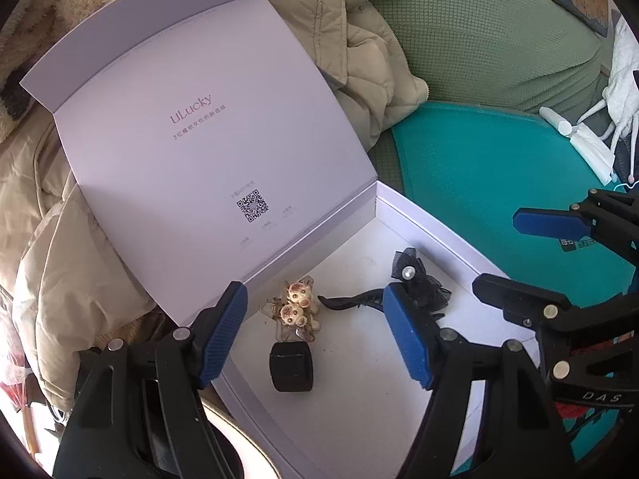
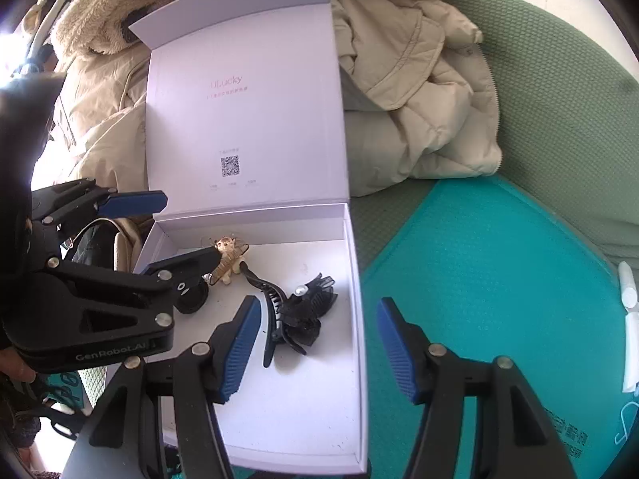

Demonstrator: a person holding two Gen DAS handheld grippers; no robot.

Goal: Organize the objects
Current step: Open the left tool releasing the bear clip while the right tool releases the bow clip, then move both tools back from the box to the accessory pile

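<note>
An open white box (image 1: 431,223) (image 2: 356,279) with a raised "uLucky" lid (image 1: 191,127) (image 2: 243,111) holds three things: a black bow hair claw (image 1: 415,283) (image 2: 297,311), a clear clip with two cream bear figures (image 1: 295,307) (image 2: 228,257), and a black elastic band (image 1: 291,365) (image 2: 193,299). My left gripper (image 1: 315,335) (image 2: 175,227) is open and empty over the box's left half, above the band. My right gripper (image 2: 319,347) (image 1: 495,247) is open and empty over the box's right wall.
The box rests on a teal mat (image 1: 479,167) (image 2: 499,279) on a green sofa (image 1: 479,32) (image 2: 559,99). A beige padded jacket (image 1: 359,52) (image 2: 419,99) lies behind the box. A white tube and white packaging (image 1: 575,131) (image 2: 627,299) lie at the mat's right edge.
</note>
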